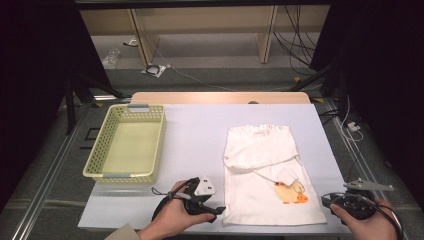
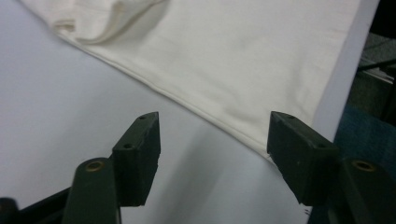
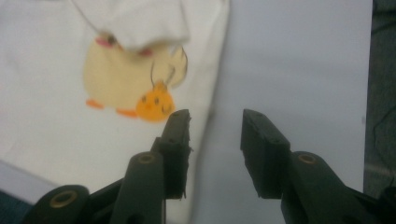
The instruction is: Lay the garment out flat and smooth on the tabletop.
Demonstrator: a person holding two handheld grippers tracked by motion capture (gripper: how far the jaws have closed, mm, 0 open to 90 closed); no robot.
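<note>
With no lettering beyond an orange-and-yellow duck print (image 1: pixel 291 192), lay flat: white cotton shirt (image 1: pixel 265 155), left gripper (image 1: pixel 212 209) and right gripper (image 1: pixel 330 200) both released.

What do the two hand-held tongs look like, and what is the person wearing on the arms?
Both tongs are black. The left tongs carry a pale grey three-cornered plate and a black cable loop; the right tongs carry a darker grey plate and black cables. Their jaws are blocky, with brass-coloured pivot rings. A pale sleeve edge shows at the left wrist.

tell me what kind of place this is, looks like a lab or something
Most likely a lab or workshop set up for recording handling tasks, not a home. Loose cables trail over the bare floor behind the table, dark curtains hang at both sides, and only a shirt and a basket are laid out.
</note>
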